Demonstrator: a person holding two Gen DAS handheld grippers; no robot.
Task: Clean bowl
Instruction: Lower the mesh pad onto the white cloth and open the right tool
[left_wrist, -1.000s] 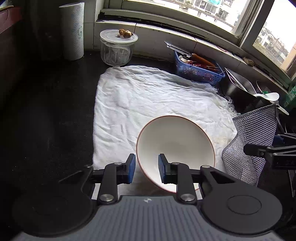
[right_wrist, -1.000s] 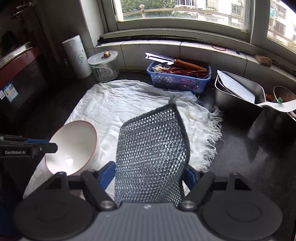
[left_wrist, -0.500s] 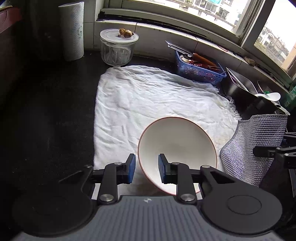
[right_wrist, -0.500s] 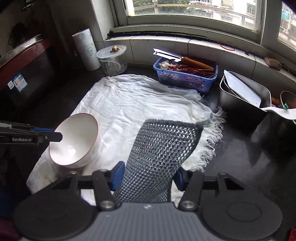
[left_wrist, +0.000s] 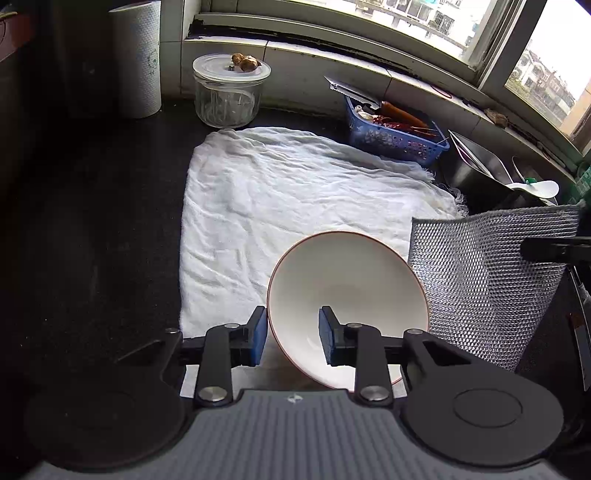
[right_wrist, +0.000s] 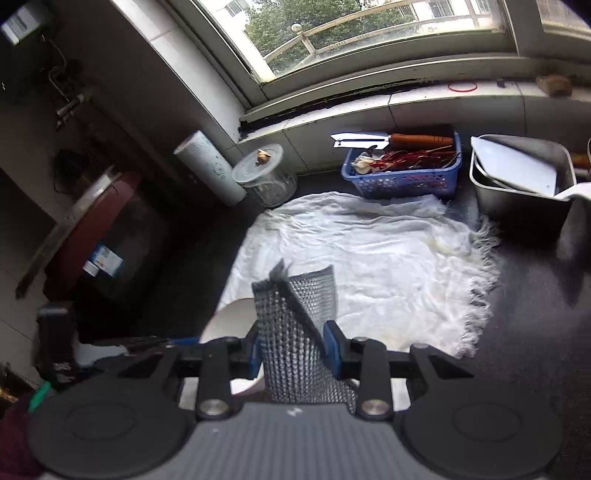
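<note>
Dark desk under a window, spread with a crumpled white cloth. Over the cloth's near edge the bowl is tilted on its side: white, glossy, with a thin red-brown rim. Left tool, its jaws having just opened a little, straddles the bowl's rim, one pad inside, one outside. Right tool, having just narrowed, is clamped on a grey mesh scouring cloth hanging just beside the bowl.
</note>
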